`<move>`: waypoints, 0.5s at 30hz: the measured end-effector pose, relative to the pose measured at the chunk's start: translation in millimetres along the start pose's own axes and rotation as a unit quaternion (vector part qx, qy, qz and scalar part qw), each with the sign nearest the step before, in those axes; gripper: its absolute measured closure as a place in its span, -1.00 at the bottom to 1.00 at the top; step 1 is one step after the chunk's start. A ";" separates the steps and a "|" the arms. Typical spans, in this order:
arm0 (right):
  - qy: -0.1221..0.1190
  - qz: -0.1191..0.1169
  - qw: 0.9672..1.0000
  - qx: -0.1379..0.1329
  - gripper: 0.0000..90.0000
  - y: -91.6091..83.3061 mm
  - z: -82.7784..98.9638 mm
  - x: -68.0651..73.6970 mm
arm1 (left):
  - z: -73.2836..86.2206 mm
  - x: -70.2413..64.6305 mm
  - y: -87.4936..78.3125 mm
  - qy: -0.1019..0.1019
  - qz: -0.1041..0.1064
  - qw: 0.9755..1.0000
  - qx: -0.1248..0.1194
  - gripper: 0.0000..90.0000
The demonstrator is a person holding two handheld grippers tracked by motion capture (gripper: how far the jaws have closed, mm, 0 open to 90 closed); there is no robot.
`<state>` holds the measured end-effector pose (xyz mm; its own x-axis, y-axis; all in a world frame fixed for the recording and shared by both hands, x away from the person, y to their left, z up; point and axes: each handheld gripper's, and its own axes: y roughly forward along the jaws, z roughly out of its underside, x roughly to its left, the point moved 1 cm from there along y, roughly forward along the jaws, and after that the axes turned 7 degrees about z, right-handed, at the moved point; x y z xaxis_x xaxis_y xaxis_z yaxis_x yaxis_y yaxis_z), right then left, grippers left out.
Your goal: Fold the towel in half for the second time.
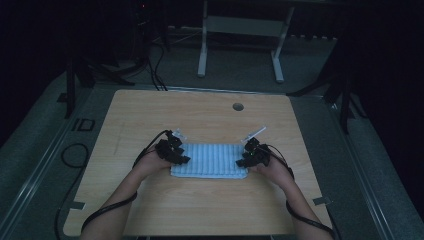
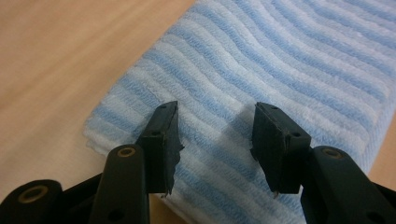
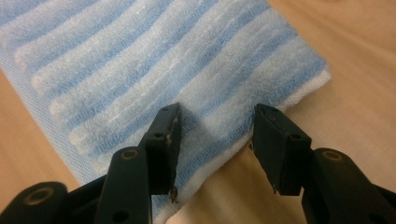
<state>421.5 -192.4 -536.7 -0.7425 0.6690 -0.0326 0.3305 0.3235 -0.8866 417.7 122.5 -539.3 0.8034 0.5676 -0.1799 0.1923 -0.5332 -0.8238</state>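
Towel [image 1: 209, 160], blue and white stripes, folded flat, lies on wooden table [image 1: 200, 210] near person's side. Left gripper [image 2: 215, 135] over towel's left end, jaws half open, nothing pinched. Right gripper [image 3: 215, 135] over right end at edge, jaws half open too, empty. Step looks like getting ready to grab both ends. Next: lower, squeeze on towel edge. High view dark, so contact hard to tell.
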 end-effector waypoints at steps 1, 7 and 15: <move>0.001 0.006 1.000 0.004 0.14 2.7 -6.2 -3.3 | -1.4 2.4 0.3 -0.003 -0.001 1.000 0.000 0.13; 0.011 0.002 1.000 0.019 0.12 9.0 -20.0 -13.0 | -8.8 18.8 2.6 -0.025 -0.001 1.000 -0.011 0.13; 0.020 0.004 0.999 0.025 0.10 15.5 -32.1 -25.2 | -19.8 27.8 6.0 -0.030 -0.015 0.999 -0.001 0.13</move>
<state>464.1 -182.8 -534.8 -0.7151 0.6987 -0.0227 0.3066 0.2842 -0.9084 452.4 122.7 -538.7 0.7618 0.6202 -0.1872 0.2172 -0.5168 -0.8281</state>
